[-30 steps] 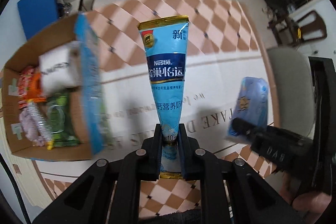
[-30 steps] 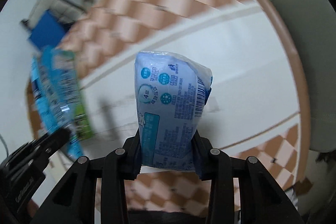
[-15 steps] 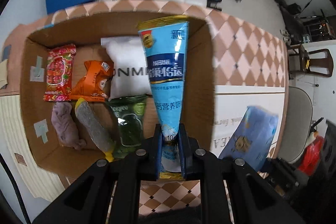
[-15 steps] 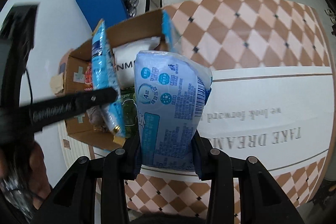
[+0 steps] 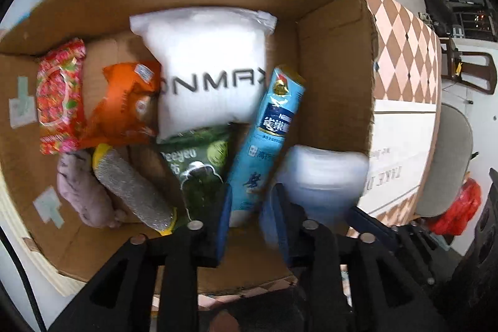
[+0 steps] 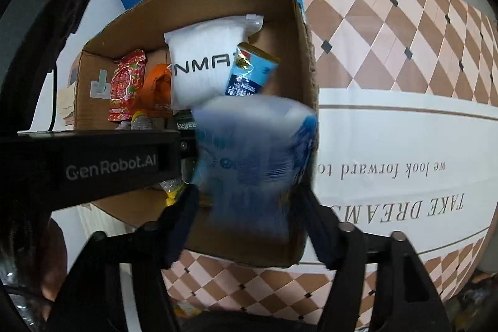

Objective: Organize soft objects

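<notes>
the left claw [image 5: 246, 207] is over the cardboard box [image 5: 336, 52] and its two fingers are spread apart. the tall blue milk powder bag [image 5: 267, 139] sits between them but is not pinched; it leans inside the box, top tipped to the right, against the big white bag [image 5: 208, 67]. just beside it lies a green snack bag [image 5: 202, 164]. more soft things lie in the box: an orange packet [image 5: 124, 105], a red candy bag [image 5: 59, 95], a grey sponge roll [image 5: 133, 192] and a pale purple cloth [image 5: 81, 195].

the right claw [image 6: 249, 207] has the light blue tissue pack [image 6: 252, 157] between its fingers, over the near right corner of the box. the pack is blurry, so i cannot tell if the claw is pinching it or has let go. the box sits on a checkered tablecloth [image 6: 389, 30].
</notes>
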Available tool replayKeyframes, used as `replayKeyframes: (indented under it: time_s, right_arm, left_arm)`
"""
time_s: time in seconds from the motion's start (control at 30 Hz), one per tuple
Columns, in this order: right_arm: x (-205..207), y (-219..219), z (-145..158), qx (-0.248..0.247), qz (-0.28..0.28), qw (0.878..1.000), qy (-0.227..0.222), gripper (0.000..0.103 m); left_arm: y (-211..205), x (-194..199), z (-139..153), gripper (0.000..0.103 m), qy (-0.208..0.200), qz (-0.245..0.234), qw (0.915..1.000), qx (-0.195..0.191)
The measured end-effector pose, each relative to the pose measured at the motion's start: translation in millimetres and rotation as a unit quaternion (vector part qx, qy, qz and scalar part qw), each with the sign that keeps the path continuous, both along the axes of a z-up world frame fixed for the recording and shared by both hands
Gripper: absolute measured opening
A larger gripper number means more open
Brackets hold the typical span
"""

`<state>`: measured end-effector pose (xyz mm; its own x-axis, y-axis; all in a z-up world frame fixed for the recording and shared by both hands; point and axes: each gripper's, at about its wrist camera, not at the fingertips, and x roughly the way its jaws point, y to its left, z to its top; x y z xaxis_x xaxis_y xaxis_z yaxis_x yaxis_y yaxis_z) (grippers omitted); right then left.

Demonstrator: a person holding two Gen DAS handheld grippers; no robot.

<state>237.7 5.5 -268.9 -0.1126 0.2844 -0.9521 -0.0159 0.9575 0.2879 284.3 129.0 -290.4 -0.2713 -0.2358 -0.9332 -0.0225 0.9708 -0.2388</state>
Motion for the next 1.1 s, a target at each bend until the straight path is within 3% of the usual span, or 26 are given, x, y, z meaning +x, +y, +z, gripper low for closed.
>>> replayKeyframes:
  time_s: [0.1,0.2,0.4,0.53,0.77,0.8,0.83,0.87,0.9,0.93,1.1]
  right_arm:
    - [-1,0,6,-0.012,0.002,1.0,-0.006,0.071]
    - [-3,2,14,-0.034,0.01,0.999,-0.013,0.076]
    - [-13,3,30,-0.064,0.016,0.997,-0.04,0.076]
    - [-26,1,41,-0.074,0.015,0.995,-0.061,0.076]
    - [-50,5,56,-0.082,0.017,0.992,-0.092,0.076]
    - [-53,6,59,-0.083,0.018,0.992,-0.095,0.076]
    - [-55,6,62,-0.085,0.018,0.991,-0.1,0.078]
    - [-58,6,64,-0.085,0.017,0.991,-0.105,0.086]
    - [-59,7,66,-0.085,0.015,0.99,-0.111,0.095]
    - [-61,7,70,-0.088,0.014,0.989,-0.118,0.099]
    - [-65,9,82,-0.1,0.01,0.985,-0.141,0.103]
  left_arm:
    - [4,-2,6,0.035,-0.013,-0.003,0.9999,0.008]
    - [11,-6,16,0.036,-0.039,-0.008,0.9989,0.027]
    - [32,-32,44,0.039,-0.086,0.004,0.9951,0.049]
    - [47,-60,65,0.039,-0.141,0.018,0.9866,0.081]
    - [63,-100,84,0.04,-0.2,0.047,0.9709,0.124]
    - [64,-103,87,0.045,-0.205,0.049,0.9693,0.126]
    - [65,-104,90,0.057,-0.211,0.051,0.9674,0.13]
    - [67,-109,95,0.065,-0.222,0.056,0.9638,0.137]
    - [69,-111,98,0.081,-0.23,0.058,0.9612,0.142]
    - [70,-114,101,0.091,-0.237,0.058,0.9577,0.152]
    - [77,-121,112,0.095,-0.252,0.074,0.9521,0.156]
